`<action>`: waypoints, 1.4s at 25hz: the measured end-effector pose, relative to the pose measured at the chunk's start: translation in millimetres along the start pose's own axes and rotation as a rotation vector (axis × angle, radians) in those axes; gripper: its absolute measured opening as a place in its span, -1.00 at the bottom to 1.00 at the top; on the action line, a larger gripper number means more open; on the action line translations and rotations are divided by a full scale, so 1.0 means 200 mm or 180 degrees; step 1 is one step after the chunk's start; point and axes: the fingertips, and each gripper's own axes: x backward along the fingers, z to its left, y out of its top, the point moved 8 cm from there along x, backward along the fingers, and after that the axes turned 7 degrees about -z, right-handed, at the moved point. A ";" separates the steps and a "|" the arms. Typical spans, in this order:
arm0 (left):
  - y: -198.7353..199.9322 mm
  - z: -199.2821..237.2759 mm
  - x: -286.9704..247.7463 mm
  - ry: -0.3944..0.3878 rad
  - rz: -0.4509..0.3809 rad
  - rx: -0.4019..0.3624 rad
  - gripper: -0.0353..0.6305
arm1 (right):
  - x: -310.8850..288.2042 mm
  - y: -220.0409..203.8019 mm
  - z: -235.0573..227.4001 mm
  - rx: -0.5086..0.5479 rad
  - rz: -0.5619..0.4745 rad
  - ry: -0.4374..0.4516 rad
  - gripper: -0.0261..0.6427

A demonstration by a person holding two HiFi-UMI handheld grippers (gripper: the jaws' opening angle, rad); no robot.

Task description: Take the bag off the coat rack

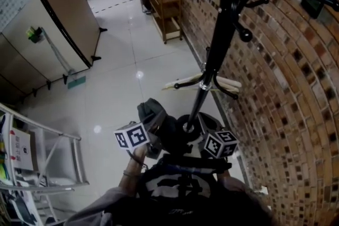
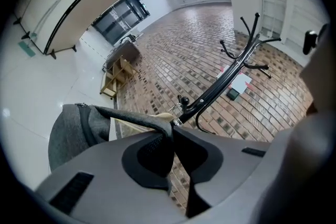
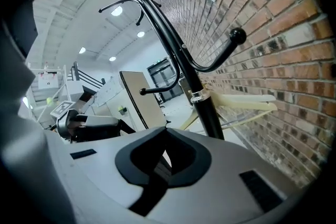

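The black coat rack [image 1: 222, 24] stands against the brick wall, its pole running down to a round base [image 1: 186, 127]. A dark grey bag [image 1: 151, 111] hangs low beside the pole, off the hooks. My left gripper [image 1: 153, 127] is shut on a fold of the bag's grey fabric [image 2: 126, 118], and the bag's body [image 2: 76, 131] droops to the left of the jaws. My right gripper [image 1: 211, 137] is right of the pole's foot, shut with nothing in it [image 3: 167, 129]. The rack's pole [image 3: 202, 99] rises just beyond its jaws.
A pale wooden hanger [image 1: 225, 83] lies on the floor behind the rack's base. A metal trolley frame [image 1: 47, 161] stands at the left. A folding partition [image 1: 58, 13] and a wooden shelf [image 1: 167, 5] stand farther back. The brick wall [image 1: 286, 114] runs along the right.
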 end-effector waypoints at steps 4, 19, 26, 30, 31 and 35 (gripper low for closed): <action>-0.01 0.07 0.05 0.0117 -0.0036 0.0062 -0.77 | -0.02 0.01 0.03 0.0082 0.0013 0.0032 -0.96; -0.04 0.12 0.01 0.0170 0.0029 0.0127 -0.77 | -0.01 -0.01 0.04 0.0240 0.0087 -0.0024 -0.96; -0.05 0.12 -0.02 0.0162 0.0115 0.0116 -0.77 | -0.02 -0.01 0.03 0.0215 0.0078 -0.0057 -0.96; -0.06 0.12 -0.02 0.0190 0.0163 0.0143 -0.77 | -0.03 -0.02 0.04 0.0183 0.0060 0.0011 -0.96; -0.07 0.13 -0.02 0.0200 0.0175 0.0147 -0.77 | -0.03 -0.02 0.04 0.0179 0.0058 0.0021 -0.96; -0.07 0.13 -0.03 0.0236 0.0201 0.0160 -0.77 | -0.05 -0.03 0.02 0.0184 0.0035 0.0013 -0.96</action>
